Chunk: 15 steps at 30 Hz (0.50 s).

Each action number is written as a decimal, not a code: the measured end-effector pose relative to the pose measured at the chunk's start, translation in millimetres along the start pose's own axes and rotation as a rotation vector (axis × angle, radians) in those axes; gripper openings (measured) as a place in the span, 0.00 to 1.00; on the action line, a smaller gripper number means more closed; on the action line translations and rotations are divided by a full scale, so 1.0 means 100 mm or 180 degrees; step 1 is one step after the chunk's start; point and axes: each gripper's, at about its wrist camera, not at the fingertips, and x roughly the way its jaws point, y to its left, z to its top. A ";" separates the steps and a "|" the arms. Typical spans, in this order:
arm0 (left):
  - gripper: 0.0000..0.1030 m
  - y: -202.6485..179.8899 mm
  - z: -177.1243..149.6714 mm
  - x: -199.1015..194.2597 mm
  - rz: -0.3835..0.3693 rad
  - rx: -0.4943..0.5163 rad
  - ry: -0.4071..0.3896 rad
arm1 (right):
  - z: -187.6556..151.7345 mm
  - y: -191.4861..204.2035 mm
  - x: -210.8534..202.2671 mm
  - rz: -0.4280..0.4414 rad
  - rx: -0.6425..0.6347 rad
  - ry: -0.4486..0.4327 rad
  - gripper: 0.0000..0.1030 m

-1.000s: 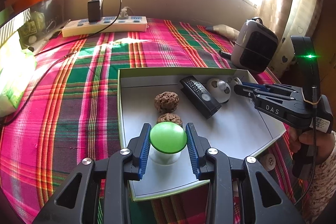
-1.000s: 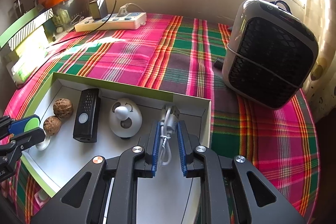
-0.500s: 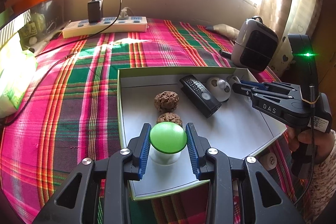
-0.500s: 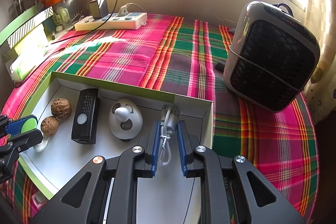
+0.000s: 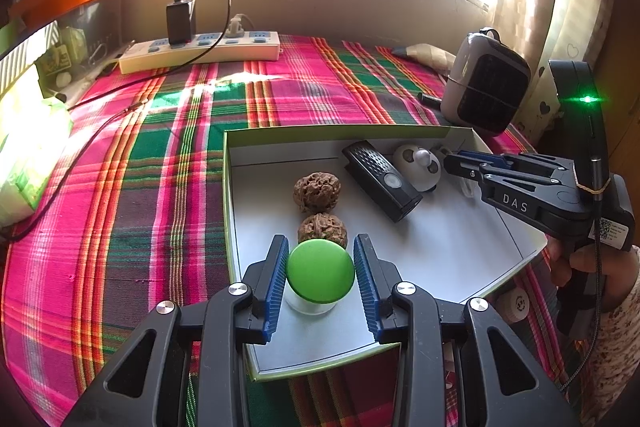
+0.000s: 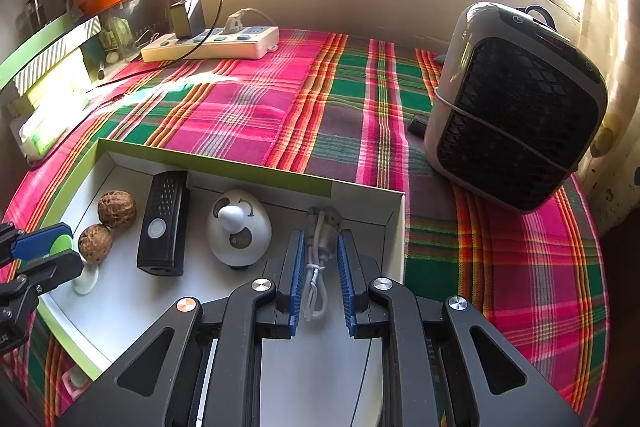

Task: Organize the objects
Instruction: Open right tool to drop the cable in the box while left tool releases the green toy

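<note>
Left gripper [image 5: 321, 277]: jaws straddle green-capped jar [image 5: 320, 271], near left in white tray [image 5: 460, 251] | Right gripper [image 6: 319, 277]: jaws narrow around white cable [image 6: 316, 267], tray's far right corner

Your plaid-covered table [image 6: 256, 115] carries the open box [image 6: 224, 163]; behind it the power strip [image 6: 212, 45], to its right the heater [image 6: 516, 119].

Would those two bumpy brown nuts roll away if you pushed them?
Probably a little. The nuts are nearly round, so a nudge could set them rolling. Their wrinkly shells might slow them quickly. They lie in the box, whose raised wall would likely stop them.
</note>
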 end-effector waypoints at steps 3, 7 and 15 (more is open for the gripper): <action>0.31 0.00 0.00 0.00 -0.0002 -0.0002 0.0000 | 0.01 0.00 0.00 -0.0006 -0.0004 0.0001 0.17; 0.31 0.00 0.00 0.00 0.0002 0.0000 -0.0001 | 0.02 -0.01 0.01 -0.0009 0.0010 -0.0007 0.17; 0.31 -0.01 0.00 0.00 0.0006 0.0002 0.0000 | 0.01 -0.01 0.00 -0.0014 0.0012 -0.0021 0.19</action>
